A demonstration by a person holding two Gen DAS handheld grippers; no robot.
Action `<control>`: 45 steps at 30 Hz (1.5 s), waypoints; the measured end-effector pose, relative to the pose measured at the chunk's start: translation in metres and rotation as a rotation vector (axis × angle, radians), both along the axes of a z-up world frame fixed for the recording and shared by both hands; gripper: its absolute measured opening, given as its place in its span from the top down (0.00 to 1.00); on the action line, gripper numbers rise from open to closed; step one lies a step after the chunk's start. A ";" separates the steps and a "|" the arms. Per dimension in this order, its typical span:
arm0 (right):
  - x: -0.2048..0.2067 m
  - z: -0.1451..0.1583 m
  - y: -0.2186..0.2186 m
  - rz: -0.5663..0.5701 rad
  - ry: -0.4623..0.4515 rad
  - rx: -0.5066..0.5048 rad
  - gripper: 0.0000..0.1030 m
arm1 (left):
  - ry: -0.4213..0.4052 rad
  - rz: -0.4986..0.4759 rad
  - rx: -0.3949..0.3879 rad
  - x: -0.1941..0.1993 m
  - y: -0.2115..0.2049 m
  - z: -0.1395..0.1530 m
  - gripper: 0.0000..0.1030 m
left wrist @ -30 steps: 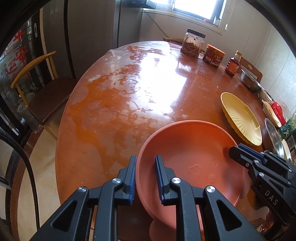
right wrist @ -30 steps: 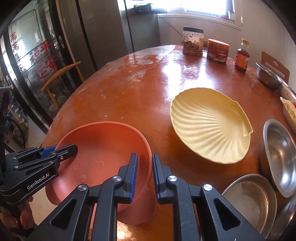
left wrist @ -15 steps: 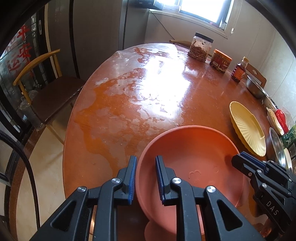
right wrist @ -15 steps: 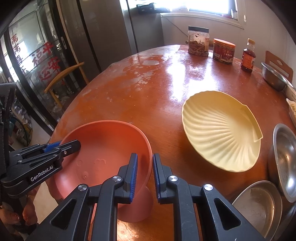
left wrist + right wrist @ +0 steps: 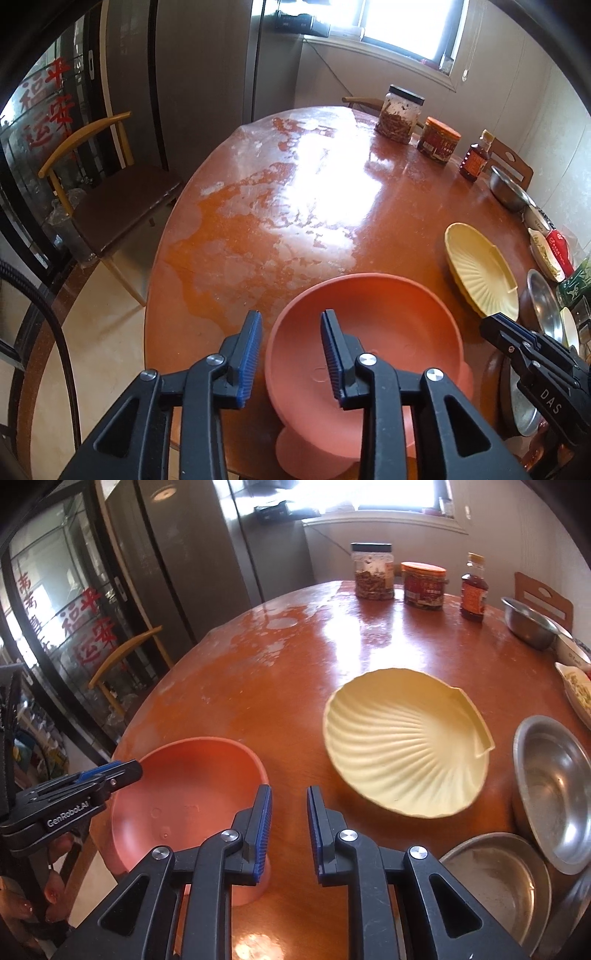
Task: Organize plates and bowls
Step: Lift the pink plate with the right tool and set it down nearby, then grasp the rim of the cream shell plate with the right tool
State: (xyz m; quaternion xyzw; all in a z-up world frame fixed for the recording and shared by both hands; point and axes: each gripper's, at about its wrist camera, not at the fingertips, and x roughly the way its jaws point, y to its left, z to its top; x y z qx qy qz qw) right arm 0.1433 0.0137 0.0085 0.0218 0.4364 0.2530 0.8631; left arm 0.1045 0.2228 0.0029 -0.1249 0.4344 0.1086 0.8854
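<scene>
A pink bowl point(image 5: 373, 343) stands on its foot at the near edge of the round wooden table point(image 5: 295, 206); it also shows in the right wrist view point(image 5: 184, 797). My left gripper point(image 5: 291, 356) is open, its jaws either side of the bowl's left rim without touching it. My right gripper point(image 5: 289, 830) is open and empty, just right of the bowl's rim. A cream shell-shaped plate point(image 5: 402, 742) lies to the right. Steel bowls point(image 5: 554, 782) and a steel plate point(image 5: 495, 882) sit at the right.
Two jars point(image 5: 373, 572) and a sauce bottle point(image 5: 473, 590) stand at the table's far side, with another steel bowl point(image 5: 528, 622). A wooden chair point(image 5: 107, 192) stands left of the table. Packets and dishes crowd the right edge.
Both grippers have opened and let go of the pink bowl's rim. The bowl now rests on the table. Both grippers have drawn back and up a little.
</scene>
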 end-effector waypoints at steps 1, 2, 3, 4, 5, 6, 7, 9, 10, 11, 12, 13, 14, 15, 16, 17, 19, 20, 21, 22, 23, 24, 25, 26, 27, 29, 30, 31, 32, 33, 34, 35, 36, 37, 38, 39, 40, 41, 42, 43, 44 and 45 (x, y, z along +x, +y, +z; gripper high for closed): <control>0.000 0.002 -0.006 -0.012 -0.001 0.011 0.80 | -0.006 -0.002 0.004 0.000 -0.004 0.004 0.67; 0.000 0.004 -0.012 -0.027 -0.004 0.016 0.80 | -0.011 -0.006 0.007 0.000 -0.007 0.007 0.67; -0.001 0.006 -0.018 -0.037 -0.005 0.022 0.79 | -0.012 -0.010 0.009 0.000 -0.010 0.009 0.66; -0.001 0.007 -0.024 -0.045 -0.003 0.033 0.78 | -0.013 -0.017 0.012 0.001 -0.015 0.012 0.65; -0.002 0.009 -0.030 -0.056 -0.003 0.041 0.76 | -0.016 -0.023 0.014 0.001 -0.019 0.013 0.65; -0.003 0.010 -0.036 -0.070 -0.001 0.048 0.74 | -0.018 -0.033 0.019 0.002 -0.024 0.016 0.64; -0.003 0.011 -0.040 -0.080 0.001 0.052 0.71 | -0.020 -0.046 0.023 0.004 -0.031 0.018 0.64; -0.003 0.013 -0.050 -0.098 0.001 0.065 0.71 | -0.022 -0.065 0.031 0.008 -0.041 0.022 0.64; -0.003 0.014 -0.055 -0.111 0.002 0.069 0.70 | -0.023 -0.077 0.037 0.012 -0.048 0.024 0.64; -0.003 0.015 -0.060 -0.119 0.005 0.074 0.68 | -0.023 -0.089 0.044 0.015 -0.055 0.026 0.64; -0.003 0.015 -0.064 -0.129 0.010 0.083 0.67 | -0.023 -0.097 0.048 0.017 -0.059 0.027 0.64; -0.003 0.015 -0.069 -0.142 0.013 0.087 0.65 | -0.024 -0.111 0.054 0.022 -0.066 0.029 0.64; -0.003 0.015 -0.074 -0.156 0.021 0.093 0.65 | -0.022 -0.117 0.058 0.025 -0.070 0.030 0.64; -0.003 0.015 -0.078 -0.167 0.029 0.106 0.65 | -0.022 -0.128 0.065 0.030 -0.077 0.032 0.64; -0.003 0.014 -0.083 -0.176 0.037 0.115 0.64 | -0.024 -0.134 0.066 0.033 -0.080 0.033 0.64; -0.002 0.014 -0.086 -0.184 0.041 0.117 0.64 | -0.025 -0.145 0.067 0.038 -0.086 0.035 0.64; -0.001 0.013 -0.092 -0.194 0.045 0.118 0.64 | -0.021 -0.166 0.069 0.047 -0.096 0.036 0.64; 0.001 0.013 -0.094 -0.201 0.049 0.121 0.64 | -0.020 -0.183 0.069 0.054 -0.104 0.037 0.64; 0.001 0.013 -0.096 -0.206 0.051 0.126 0.64 | -0.018 -0.192 0.068 0.058 -0.107 0.036 0.64; 0.003 0.013 -0.098 -0.210 0.053 0.125 0.64 | -0.012 -0.205 0.065 0.063 -0.111 0.036 0.64; 0.004 0.012 -0.098 -0.214 0.053 0.123 0.64 | -0.006 -0.223 0.056 0.072 -0.118 0.035 0.64; 0.004 0.011 -0.099 -0.218 0.055 0.125 0.64 | -0.004 -0.231 0.053 0.077 -0.120 0.033 0.64; 0.005 0.009 -0.100 -0.220 0.059 0.129 0.64 | 0.000 -0.238 0.052 0.082 -0.123 0.031 0.64; 0.006 0.008 -0.100 -0.222 0.064 0.128 0.64 | 0.011 -0.252 0.043 0.092 -0.127 0.028 0.64; 0.008 0.007 -0.100 -0.224 0.069 0.128 0.64 | 0.017 -0.253 0.039 0.095 -0.127 0.025 0.64; 0.011 0.003 -0.100 -0.227 0.081 0.127 0.64 | 0.052 -0.261 0.025 0.113 -0.129 0.017 0.64; 0.012 0.001 -0.099 -0.228 0.089 0.128 0.64 | 0.061 -0.260 0.025 0.118 -0.130 0.015 0.64; 0.013 0.000 -0.099 -0.231 0.094 0.130 0.64 | 0.076 -0.261 0.026 0.126 -0.130 0.011 0.64; 0.015 -0.002 -0.099 -0.232 0.099 0.127 0.64 | 0.087 -0.260 0.025 0.132 -0.131 0.007 0.64; 0.017 -0.003 -0.098 -0.236 0.105 0.123 0.64 | 0.099 -0.257 0.025 0.135 -0.130 0.004 0.64; 0.019 -0.005 -0.098 -0.240 0.109 0.122 0.64 | 0.110 -0.254 0.024 0.138 -0.130 0.001 0.64; 0.021 -0.006 -0.098 -0.246 0.114 0.119 0.64 | 0.122 -0.256 0.022 0.141 -0.130 -0.003 0.64; 0.024 -0.007 -0.097 -0.250 0.120 0.115 0.64 | 0.130 -0.261 0.012 0.144 -0.131 -0.007 0.64; 0.026 -0.009 -0.097 -0.253 0.125 0.110 0.64 | 0.133 -0.264 0.005 0.146 -0.132 -0.009 0.64; 0.028 -0.010 -0.097 -0.259 0.132 0.108 0.64 | 0.143 -0.268 -0.003 0.149 -0.132 -0.014 0.64; 0.029 -0.011 -0.096 -0.261 0.138 0.106 0.63 | 0.146 -0.270 -0.008 0.149 -0.133 -0.015 0.64; 0.031 -0.012 -0.095 -0.259 0.141 0.104 0.63 | 0.151 -0.273 -0.017 0.152 -0.133 -0.019 0.64; 0.032 -0.013 -0.093 -0.259 0.142 0.095 0.63 | 0.157 -0.272 -0.021 0.154 -0.133 -0.021 0.64; 0.034 -0.014 -0.092 -0.262 0.143 0.085 0.63 | 0.165 -0.272 -0.027 0.156 -0.133 -0.023 0.64; 0.035 -0.015 -0.090 -0.262 0.149 0.080 0.62 | 0.170 -0.274 -0.034 0.157 -0.133 -0.025 0.64; 0.037 -0.016 -0.089 -0.263 0.154 0.079 0.61 | 0.172 -0.280 -0.045 0.158 -0.133 -0.027 0.64; 0.038 -0.018 -0.089 -0.265 0.159 0.074 0.58 | 0.176 -0.283 -0.052 0.159 -0.134 -0.029 0.64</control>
